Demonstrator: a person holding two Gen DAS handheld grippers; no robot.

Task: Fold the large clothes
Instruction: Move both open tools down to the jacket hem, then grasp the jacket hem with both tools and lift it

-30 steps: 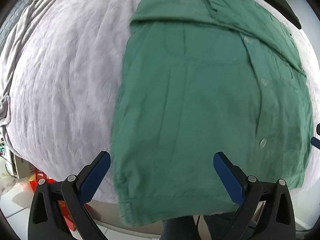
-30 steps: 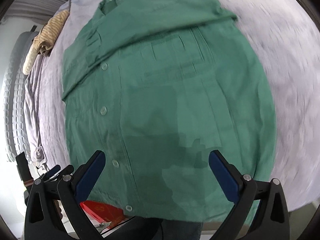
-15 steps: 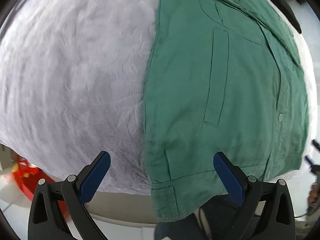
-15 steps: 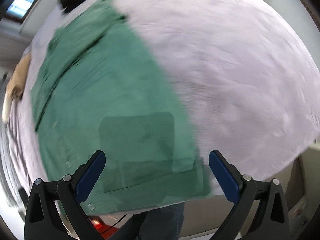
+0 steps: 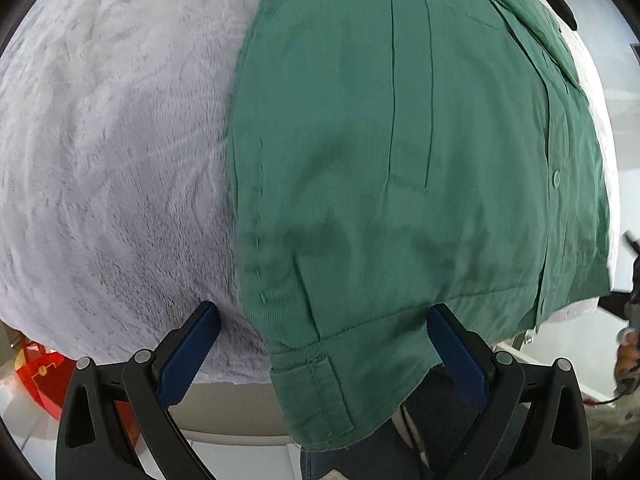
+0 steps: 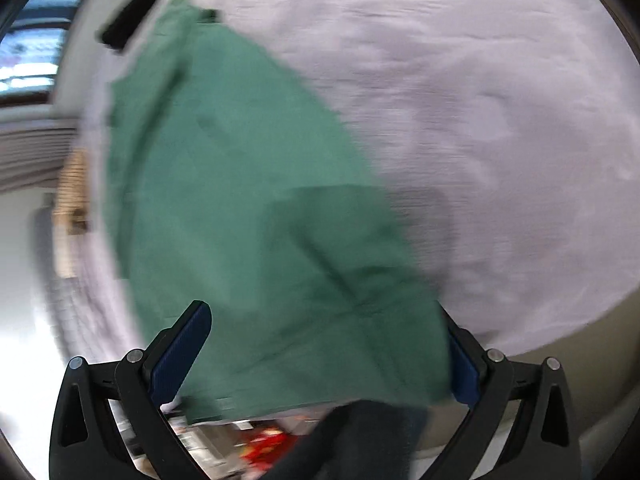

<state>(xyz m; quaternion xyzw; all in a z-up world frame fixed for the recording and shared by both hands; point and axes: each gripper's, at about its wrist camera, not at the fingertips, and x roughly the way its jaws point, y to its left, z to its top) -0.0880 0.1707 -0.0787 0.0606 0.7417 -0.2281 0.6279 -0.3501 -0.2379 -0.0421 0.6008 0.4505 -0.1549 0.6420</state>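
The green shirt (image 5: 400, 160) lies spread on the pale plush bed (image 5: 112, 152), its near hem hanging over the bed's near edge. The left claw (image 5: 320, 344) is released, its fingers straddling the shirt's near left corner. The right claw (image 6: 320, 344), also released, straddles the near right corner (image 6: 400, 352); that view is blurred.

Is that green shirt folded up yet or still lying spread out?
Mostly spread. The shirt lies flat on the bed, hem hanging over the near edge. Its sleeves look folded in near the collar, but there is no body fold yet.
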